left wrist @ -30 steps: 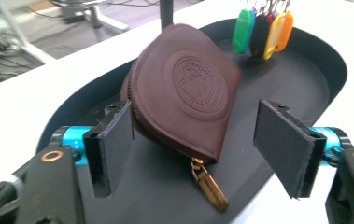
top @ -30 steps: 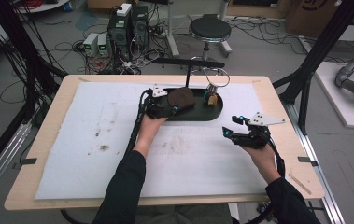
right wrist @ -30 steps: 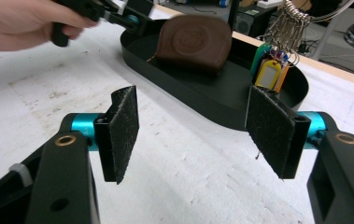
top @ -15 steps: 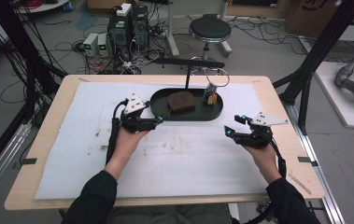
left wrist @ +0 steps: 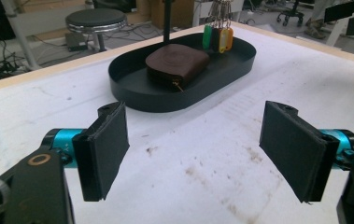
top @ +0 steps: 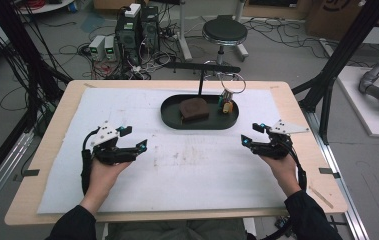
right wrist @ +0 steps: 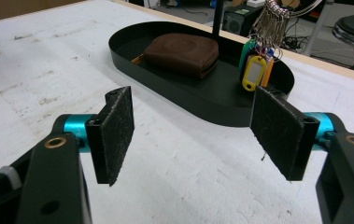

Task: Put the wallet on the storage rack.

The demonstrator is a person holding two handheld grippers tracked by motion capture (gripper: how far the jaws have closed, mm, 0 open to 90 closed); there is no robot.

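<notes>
A black oval tray (top: 197,127) sits at the table's far middle. In it lies a brown pouch (top: 193,109). Beside the pouch, coloured key tags (top: 227,104) hang from a black stand (top: 200,82). My left gripper (top: 136,138) hovers over the white sheet, left of the tray and nearer the person. Its jaws have just been opening and stand wide with nothing between them (left wrist: 194,154). My right gripper (top: 250,134) is held right of the tray. Its jaws have also just been opening and are empty (right wrist: 198,135). Both gripper views face the tray (left wrist: 174,105), the pouch (right wrist: 181,51) and the tags (right wrist: 254,70).
A stained white sheet (top: 187,170) covers most of the wooden table (top: 177,216). Behind the table stand a round stool (top: 224,31) and computer boxes (top: 137,25) among floor cables. Black frame posts (top: 337,60) rise at both sides.
My left gripper has drawn away from the tray, moving left and toward the person with nothing in it. The pouch stays in the tray. The right hand has kept its place.
</notes>
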